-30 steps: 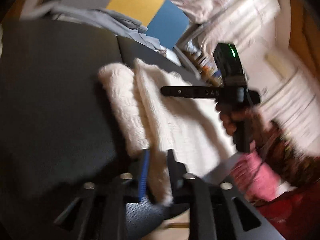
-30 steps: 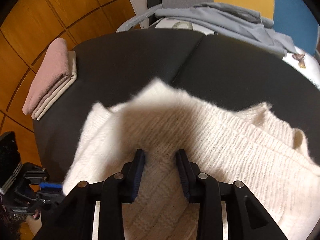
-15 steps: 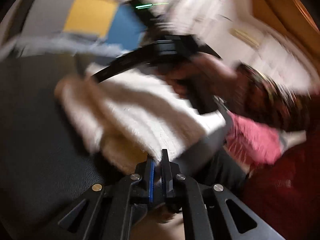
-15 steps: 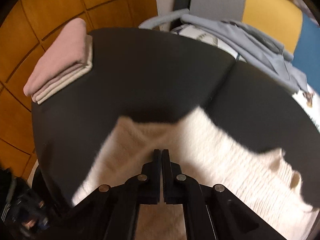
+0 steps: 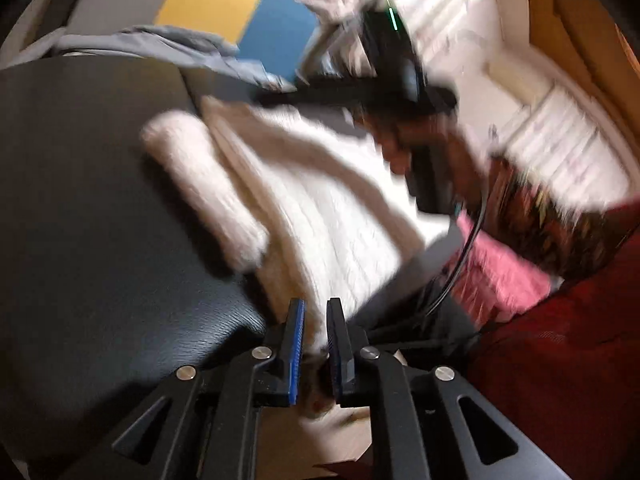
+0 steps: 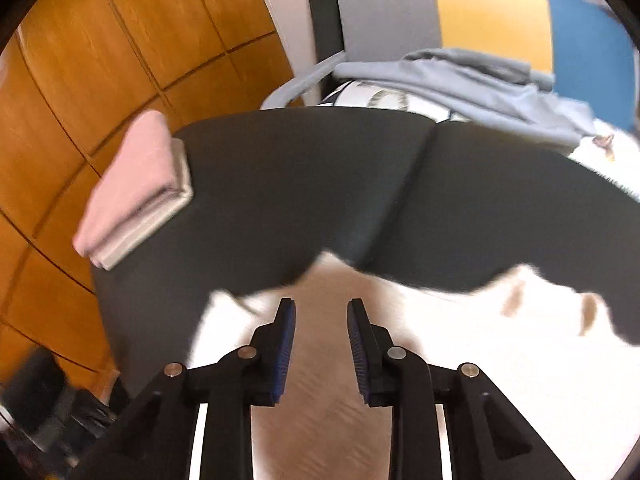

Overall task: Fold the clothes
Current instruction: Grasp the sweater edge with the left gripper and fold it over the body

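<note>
Motion blur smears much of the left wrist view: the right gripper (image 5: pixel 276 98), gripped by a hand (image 5: pixel 404 148), shows only as a dark streak above the far side of the cream knit sweater (image 5: pixel 320 216), and its fingertips cannot be made out there. The patterned sleeve (image 5: pixel 532 216) behind the hand and the pink cloth (image 5: pixel 500 276) beside the sweater's near edge are equally soft. In the right wrist view, the sweater (image 6: pixel 460 360) is cut off by the lower frame and its edges are blurred.

The sweater lies on the black padded table (image 5: pixel 100 208), one rolled sleeve (image 5: pixel 204 188) along its left side. The left gripper (image 5: pixel 316 312) sits at the sweater's near corner, its jaws opening with a narrow gap between them; a fold of knit stands in that gap, though whether the pads press on it cannot be told. The right gripper (image 6: pixel 321 310) hovers over the sweater, jaws opening and apart, holding nothing.

A folded pink and grey stack (image 6: pixel 136 192) rests at the table's left edge; a grey garment (image 6: pixel 460 80) is heaped beyond the far edge.
</note>
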`<state>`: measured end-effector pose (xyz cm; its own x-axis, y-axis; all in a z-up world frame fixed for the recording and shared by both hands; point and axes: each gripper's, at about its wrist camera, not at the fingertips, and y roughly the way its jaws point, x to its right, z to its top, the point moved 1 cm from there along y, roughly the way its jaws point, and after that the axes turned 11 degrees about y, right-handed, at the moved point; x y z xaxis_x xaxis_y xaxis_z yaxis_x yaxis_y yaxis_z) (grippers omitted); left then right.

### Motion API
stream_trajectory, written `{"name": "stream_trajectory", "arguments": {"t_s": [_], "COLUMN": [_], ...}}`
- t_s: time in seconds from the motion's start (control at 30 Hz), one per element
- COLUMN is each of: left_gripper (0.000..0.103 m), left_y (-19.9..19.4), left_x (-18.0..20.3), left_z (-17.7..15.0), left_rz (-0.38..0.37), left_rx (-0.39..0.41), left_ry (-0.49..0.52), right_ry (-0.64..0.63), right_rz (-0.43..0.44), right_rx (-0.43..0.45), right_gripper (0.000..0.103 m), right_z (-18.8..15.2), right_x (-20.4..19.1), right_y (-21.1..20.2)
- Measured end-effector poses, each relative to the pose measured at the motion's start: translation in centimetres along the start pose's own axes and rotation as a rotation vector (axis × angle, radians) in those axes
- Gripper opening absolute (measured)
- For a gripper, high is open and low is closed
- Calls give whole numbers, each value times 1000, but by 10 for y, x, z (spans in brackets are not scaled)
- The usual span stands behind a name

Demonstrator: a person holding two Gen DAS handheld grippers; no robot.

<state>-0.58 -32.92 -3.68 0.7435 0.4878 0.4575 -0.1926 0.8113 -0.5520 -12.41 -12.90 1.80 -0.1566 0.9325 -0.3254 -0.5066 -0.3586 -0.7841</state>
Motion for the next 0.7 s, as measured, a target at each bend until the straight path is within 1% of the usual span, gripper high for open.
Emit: {"name": "stream_trajectory", "arguments": {"t_s": [0.03, 0.1, 0.17, 0.2, 0.23, 0.3, 0.37, 0.4, 0.47, 0.5, 0.57, 0.6, 0.67, 0.7], "left_gripper": [12, 16, 16, 16, 16, 16, 15, 15, 14, 14, 14, 14, 15, 15], "left_y": [-3, -4, 14, 30, 38, 68, 76, 79, 68, 67, 56, 52, 47, 53], "left_x": [-2, 9, 21, 25, 23, 21, 17, 15, 9, 10, 13, 14, 15, 16], "left_z": [4, 16, 32, 39, 43, 47, 46, 45, 42, 46, 51, 54, 65, 71], "left_rz": [16, 68, 212, 267, 299, 359, 378, 386, 355, 347, 375, 401, 453, 460], "left_rx": [26, 62, 44, 22, 3, -49, -31, -20, -7, 0, 14, 17, 35, 25], "left_ry": [-32, -9, 66, 98, 108, 96, 63, 45, -32, -54, -52, -42, -5, 0], "right_ry": [-22, -64, -98, -116, -142, -207, -234, -222, -143, -94, 9, 27, 48, 52], "right_rz": [-35, -91, -90, -89, -79, -12, 27, 42, 83, 99, 118, 91, -13, -44], "right_rx": [-15, -43, -62, -72, -87, -140, -159, -155, -130, -102, 4, 33, 79, 78], "right_gripper": [28, 28, 29, 29, 27, 26, 26, 26, 27, 28, 34, 40, 41, 41], "right_z": [-3, -7, -7, -8, -8, -8, -10, -10, -5, -3, -6, -12, -21, -25], "right_x": [0, -2, -8, -11, -16, -28, -32, -30, -14, -6, 15, 24, 47, 57], "right_y": [6, 19, 34, 41, 47, 56, 60, 60, 53, 45, 13, 0, -24, -30]}}
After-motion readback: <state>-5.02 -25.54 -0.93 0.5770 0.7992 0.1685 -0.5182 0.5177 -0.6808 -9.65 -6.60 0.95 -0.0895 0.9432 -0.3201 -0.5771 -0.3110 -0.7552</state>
